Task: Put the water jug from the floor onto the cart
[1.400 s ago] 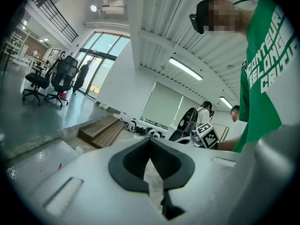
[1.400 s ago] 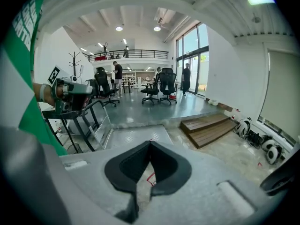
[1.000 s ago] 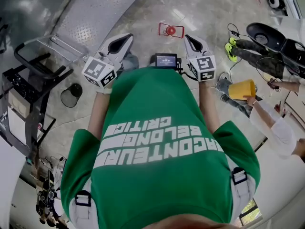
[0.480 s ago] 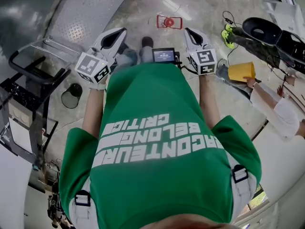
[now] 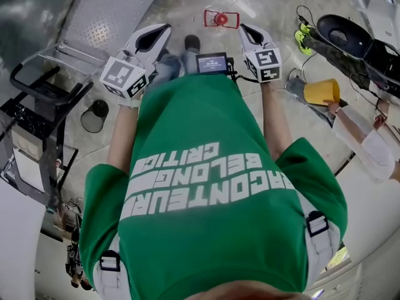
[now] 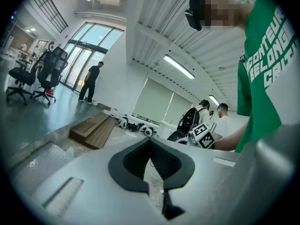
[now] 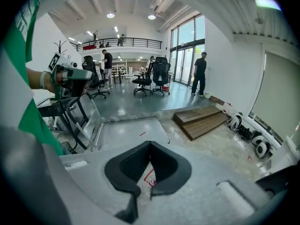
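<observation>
A small red round thing (image 5: 220,19) sits inside a red square outline on the concrete floor ahead; whether it is the jug's cap I cannot tell. Part of that red outline (image 7: 148,177) shows through the gap below my right jaws. The black-framed cart (image 5: 39,99) stands at the left, also seen in the right gripper view as the cart (image 7: 70,118). My left gripper (image 5: 157,35) and right gripper (image 5: 246,31) are held out in front of the green shirt, both short of the red mark. The left gripper (image 6: 150,142) and right gripper (image 7: 150,144) are shut and hold nothing.
A checker-plate ramp (image 5: 109,14) lies between the cart and the red mark. A seated person with a yellow bucket (image 5: 322,91) and black gear (image 5: 350,36) are at the right. A low wooden platform (image 7: 201,121) and office chairs (image 7: 152,81) stand further off.
The person has stepped forward, a shoe now showing ahead. Both grippers have shifted slightly toward the red mark, which sits nearer. Both pairs of jaws have stayed shut.
</observation>
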### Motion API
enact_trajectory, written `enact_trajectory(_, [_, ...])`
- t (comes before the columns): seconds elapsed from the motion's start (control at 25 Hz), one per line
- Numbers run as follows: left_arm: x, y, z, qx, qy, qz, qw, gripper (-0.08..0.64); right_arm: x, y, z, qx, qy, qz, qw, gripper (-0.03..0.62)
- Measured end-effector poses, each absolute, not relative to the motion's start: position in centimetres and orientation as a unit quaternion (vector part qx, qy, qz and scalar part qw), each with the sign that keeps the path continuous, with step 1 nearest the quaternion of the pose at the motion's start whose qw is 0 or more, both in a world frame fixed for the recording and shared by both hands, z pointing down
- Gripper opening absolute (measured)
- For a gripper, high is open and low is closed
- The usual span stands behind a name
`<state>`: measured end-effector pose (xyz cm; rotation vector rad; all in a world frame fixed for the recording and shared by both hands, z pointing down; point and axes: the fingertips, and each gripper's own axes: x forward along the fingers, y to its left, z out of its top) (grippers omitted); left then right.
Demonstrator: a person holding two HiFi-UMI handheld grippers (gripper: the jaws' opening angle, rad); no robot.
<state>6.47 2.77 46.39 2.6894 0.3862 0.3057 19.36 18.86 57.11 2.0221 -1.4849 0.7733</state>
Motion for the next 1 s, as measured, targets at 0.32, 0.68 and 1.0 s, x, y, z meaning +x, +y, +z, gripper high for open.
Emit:
enact_trajectory(0.32, [8.2,5.4,48.2,0.957,0.152,0.128,0.214,0.012,22.3,18.7,60.1,0.735,-0.549,0.292,0.271,-0.006])
enact_trajectory(0.68, [10.5,7.6,51.7,0.947,0.168,0.156,0.227,0.012,25.2,18.8,68.4,0.720,-0.542,0.340,0.269,-0.005])
enact_trajectory(1.0, [11.6,9.3,54.5,0.939,0.173,0.182,0.237,0.012,25.8,19.0,77.7,0.687,-0.535,0.402,0.282,0.083])
